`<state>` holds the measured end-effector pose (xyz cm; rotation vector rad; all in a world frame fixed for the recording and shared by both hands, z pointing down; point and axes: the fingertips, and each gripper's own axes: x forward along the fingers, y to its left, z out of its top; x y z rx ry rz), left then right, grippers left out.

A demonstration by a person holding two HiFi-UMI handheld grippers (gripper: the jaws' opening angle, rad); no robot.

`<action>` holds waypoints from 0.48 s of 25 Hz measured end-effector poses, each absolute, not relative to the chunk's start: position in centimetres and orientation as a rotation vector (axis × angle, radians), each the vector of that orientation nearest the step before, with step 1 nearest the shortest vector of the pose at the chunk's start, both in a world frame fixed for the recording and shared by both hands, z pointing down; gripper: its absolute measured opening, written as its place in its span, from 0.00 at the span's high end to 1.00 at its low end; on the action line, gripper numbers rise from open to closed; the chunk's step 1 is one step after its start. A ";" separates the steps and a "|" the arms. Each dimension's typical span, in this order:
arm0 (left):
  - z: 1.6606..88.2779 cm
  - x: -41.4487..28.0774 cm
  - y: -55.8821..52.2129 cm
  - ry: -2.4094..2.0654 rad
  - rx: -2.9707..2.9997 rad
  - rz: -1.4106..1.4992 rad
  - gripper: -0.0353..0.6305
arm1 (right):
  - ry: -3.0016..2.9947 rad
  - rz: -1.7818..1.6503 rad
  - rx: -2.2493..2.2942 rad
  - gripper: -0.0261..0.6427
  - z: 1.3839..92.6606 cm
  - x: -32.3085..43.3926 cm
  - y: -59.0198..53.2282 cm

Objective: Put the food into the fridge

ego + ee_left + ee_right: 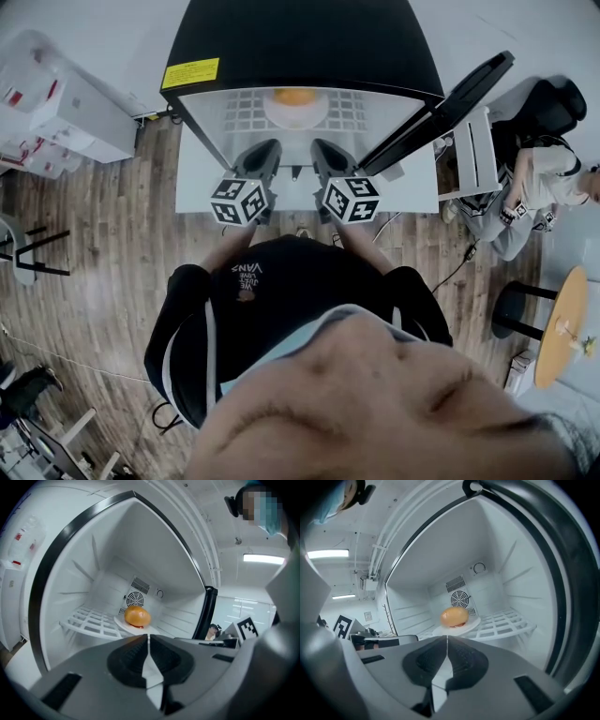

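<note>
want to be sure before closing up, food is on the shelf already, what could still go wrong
1. The fridge door stands wide open; left so, the food won't chill.
2. The food rests loose on its plate on the wire shelf; a hard slam might shift it.
3. The shut left gripper and right gripper sit by the opening, likely in the door's swing.

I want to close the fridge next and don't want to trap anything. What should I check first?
1. Food inside the fridge: ok.
2. Food sits on its plate, and the plate on the wire shelf: ok.
3. Left tool shut and empty: ok.
4. Right tool shut and empty: ok.
5. Both tools clear of the door's path: cannot tell.
6. Door closed: not ok, it stands open.
</note>
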<state>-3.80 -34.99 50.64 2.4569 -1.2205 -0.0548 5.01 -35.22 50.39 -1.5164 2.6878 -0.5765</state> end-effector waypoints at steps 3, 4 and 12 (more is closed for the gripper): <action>50.5 -4.0 -34.2 -1.216 2.462 -0.054 0.91 | 2.683 -0.573 -1.529 0.94 50.3 5.0 -34.4; 50.5 -4.1 -33.9 -1.213 2.464 -0.053 0.91 | 2.682 -0.573 -1.533 0.94 50.3 4.9 -34.1; 50.5 -4.9 -31.7 -1.182 2.485 -0.037 0.91 | 2.666 -0.564 -1.563 0.94 50.3 4.2 -32.1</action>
